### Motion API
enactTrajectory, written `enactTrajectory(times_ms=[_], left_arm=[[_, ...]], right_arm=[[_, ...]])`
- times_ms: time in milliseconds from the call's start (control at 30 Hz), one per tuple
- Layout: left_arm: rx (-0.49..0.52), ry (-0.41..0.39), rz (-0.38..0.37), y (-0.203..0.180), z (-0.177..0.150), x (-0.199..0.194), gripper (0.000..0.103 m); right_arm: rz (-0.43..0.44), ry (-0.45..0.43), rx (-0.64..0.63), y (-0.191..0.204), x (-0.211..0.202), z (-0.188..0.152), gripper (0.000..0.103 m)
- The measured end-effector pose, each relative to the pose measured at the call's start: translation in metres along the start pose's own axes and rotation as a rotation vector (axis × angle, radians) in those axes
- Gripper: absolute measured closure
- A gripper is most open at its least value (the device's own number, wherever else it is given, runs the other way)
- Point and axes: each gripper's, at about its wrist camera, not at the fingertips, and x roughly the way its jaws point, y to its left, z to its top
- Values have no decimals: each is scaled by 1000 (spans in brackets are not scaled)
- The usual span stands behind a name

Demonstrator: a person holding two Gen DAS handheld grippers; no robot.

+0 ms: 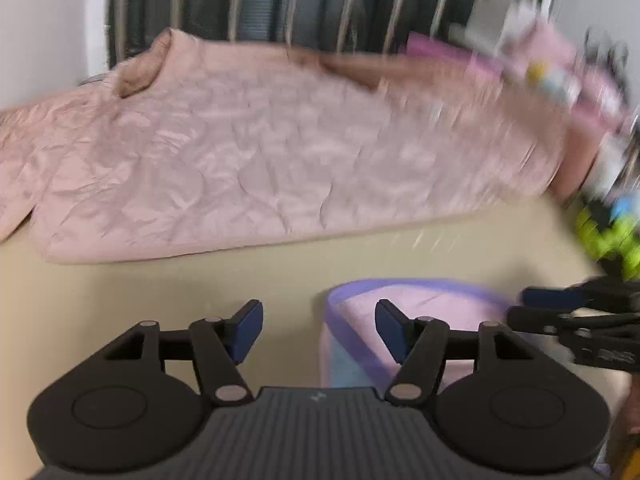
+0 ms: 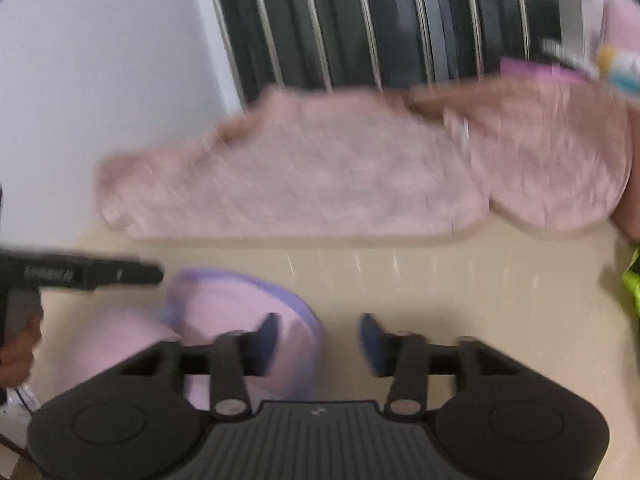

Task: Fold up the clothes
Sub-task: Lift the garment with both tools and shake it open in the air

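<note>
Two grippers sit low over your beige table point(image 1: 120, 280), both with jaws spread wide and nothing between them. Your left gripper point(image 1: 319, 330) points past the near edge of a small pink garment with a purple hem point(image 1: 420, 300); your right gripper point(image 2: 318, 344) hovers just beside that same garment point(image 2: 240, 304), its left finger over the cloth. Beyond the small garment, toward the dark ribbed wall panel point(image 1: 320, 0), lies the big quilted pink jacket point(image 1: 240, 152), spread flat and apart from it. To the jacket's right you have a blurred pile of pink packaging point(image 1: 560, 72) and something lime green point(image 1: 608, 236). Printing there, and the lettering on the left gripper seen from the right wrist view, is too smeared to read.
</note>
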Motion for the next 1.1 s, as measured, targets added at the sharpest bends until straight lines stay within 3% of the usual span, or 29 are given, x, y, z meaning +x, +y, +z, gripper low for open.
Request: enactTrajectory(times_ms=[33,67,100,133,167,267,300,333,433,567,767,967,1033,1100], left_arm=[[22,-6,13,-4,-2,4,43],[50,-6,22,-9,-3,5,50],[73,-12,16,-12,-5,2,62],[91,-12,-5,-14,-8,0,91],[106,-13,-23,-16,-11,-2,100],[102,-12,-50,-15,-17,-7,101],[94,-16,-60,-13,-18,-10,101],[84,-40,-75,-11,-16,-14,101],[49,-173,-82,-4,3,-42,102],[34,-421,-80,-5,40,-116,102],[53,-731,-105,-14,90,-220,102],[78,-944,-80,-25,123,-281,101],[76,-967,-70,-27,135,-285,101],[61,-954,-59,-24,151,-279,101]], right_arm=[[-8,-1,-28,6,4,0,65],[-25,0,-66,12,6,-2,67],[-43,3,-101,19,7,-4,68],[-60,5,-134,26,7,-6,73],[-72,0,-159,32,5,-9,77],[-98,-29,-229,43,1,-16,81],[-87,-32,-259,44,0,-16,88],[-72,-33,-289,45,-1,-17,102],[-107,-72,-307,50,-4,-8,102],[-139,-306,-299,61,-55,40,102],[-247,-628,-458,92,-142,110,102],[-309,-835,-542,117,-201,150,102],[-325,-875,-554,121,-212,163,102],[-329,-857,-547,116,-205,184,102]])
